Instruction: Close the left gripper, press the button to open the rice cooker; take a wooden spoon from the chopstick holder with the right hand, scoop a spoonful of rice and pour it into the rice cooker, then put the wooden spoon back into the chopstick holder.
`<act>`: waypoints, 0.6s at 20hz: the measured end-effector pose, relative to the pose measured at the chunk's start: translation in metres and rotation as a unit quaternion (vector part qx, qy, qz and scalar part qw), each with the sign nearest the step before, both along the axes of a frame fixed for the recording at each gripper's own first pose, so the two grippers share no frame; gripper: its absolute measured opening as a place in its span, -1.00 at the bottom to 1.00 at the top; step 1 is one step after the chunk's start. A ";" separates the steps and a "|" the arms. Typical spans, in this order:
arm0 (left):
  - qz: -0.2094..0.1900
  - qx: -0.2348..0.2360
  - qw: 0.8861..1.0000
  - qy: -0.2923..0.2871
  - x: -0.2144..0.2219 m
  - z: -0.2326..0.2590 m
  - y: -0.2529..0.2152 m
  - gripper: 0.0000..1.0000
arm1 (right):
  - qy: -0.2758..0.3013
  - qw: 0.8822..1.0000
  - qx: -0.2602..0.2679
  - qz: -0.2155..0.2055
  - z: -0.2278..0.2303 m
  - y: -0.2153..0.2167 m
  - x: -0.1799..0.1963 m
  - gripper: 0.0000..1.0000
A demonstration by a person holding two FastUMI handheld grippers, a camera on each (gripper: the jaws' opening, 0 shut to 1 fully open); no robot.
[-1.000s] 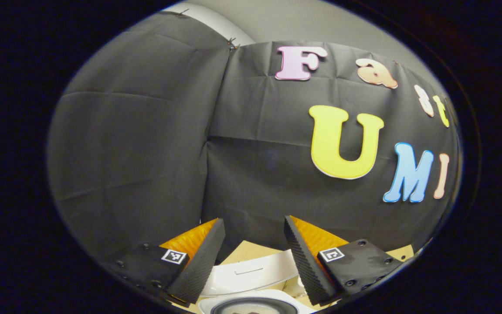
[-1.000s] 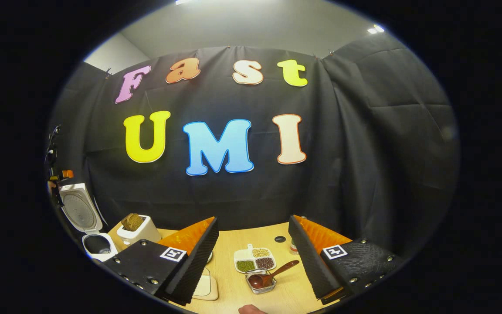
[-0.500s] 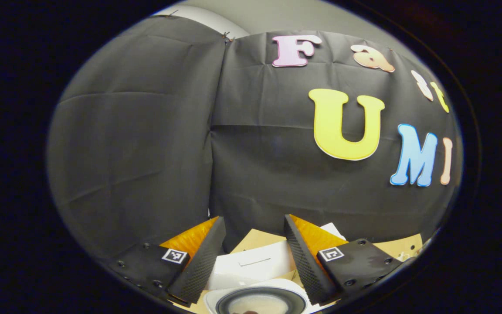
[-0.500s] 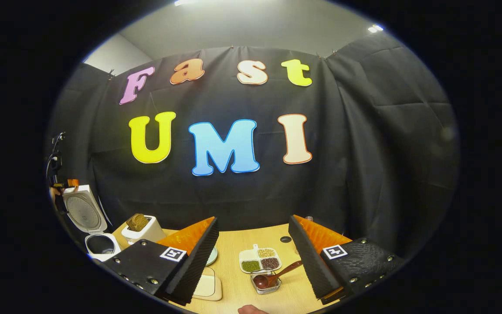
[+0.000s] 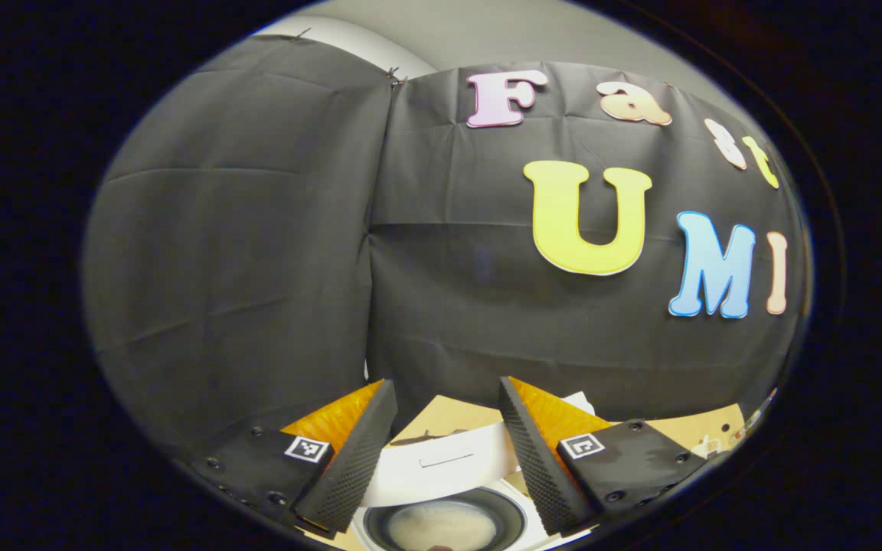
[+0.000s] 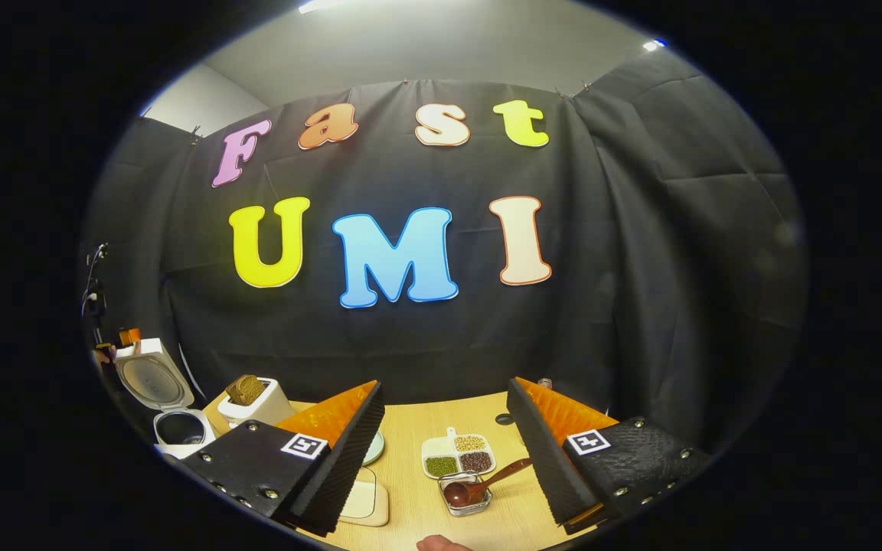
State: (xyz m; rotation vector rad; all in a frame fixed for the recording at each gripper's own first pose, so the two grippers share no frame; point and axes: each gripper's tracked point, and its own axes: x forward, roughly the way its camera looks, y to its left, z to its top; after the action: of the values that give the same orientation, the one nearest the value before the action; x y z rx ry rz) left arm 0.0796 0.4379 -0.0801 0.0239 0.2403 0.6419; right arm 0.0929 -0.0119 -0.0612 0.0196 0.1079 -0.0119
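- Left gripper (image 5: 441, 459) hangs over the rice cooker (image 5: 441, 524) with its fingers wide apart and nothing between them. The white lid (image 5: 441, 467) stands up, and pale rice or water sits in the dark pot.
- In the right gripper view, the rice cooker (image 6: 173, 428) sits at the far left edge of the table (image 6: 426, 417), lid up. Just beside it is a white holder (image 6: 253, 402) with something brown in it. I cannot tell if that is the chopstick holder.
- Right gripper (image 6: 445, 459) is up above the table, wide apart too, holding nothing.
- Near the front edge, between its fingers, a wooden spoon (image 6: 479, 486) rests in a small clear dish (image 6: 465, 493). Just behind it is a white tray (image 6: 458, 457) with green, tan and dark grains.
- I think the opening step is done, since the lid is up. Getting the spoon comes next.
- The right gripper should go down to the spoon's handle, fingers on both sides, then squeeze softly so the dish does not tip.
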 end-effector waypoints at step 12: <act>-0.001 -0.024 1.000 0.001 -0.047 -0.053 -0.059 0.88 | -0.011 0.999 -0.003 0.040 0.011 0.001 -0.002 0.95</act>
State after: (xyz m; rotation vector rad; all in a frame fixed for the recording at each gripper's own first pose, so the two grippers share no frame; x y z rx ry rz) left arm 0.0322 0.3789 -0.1336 -0.0217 0.2586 0.6335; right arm 0.0911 -0.0111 -0.0503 0.0101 0.0874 0.0670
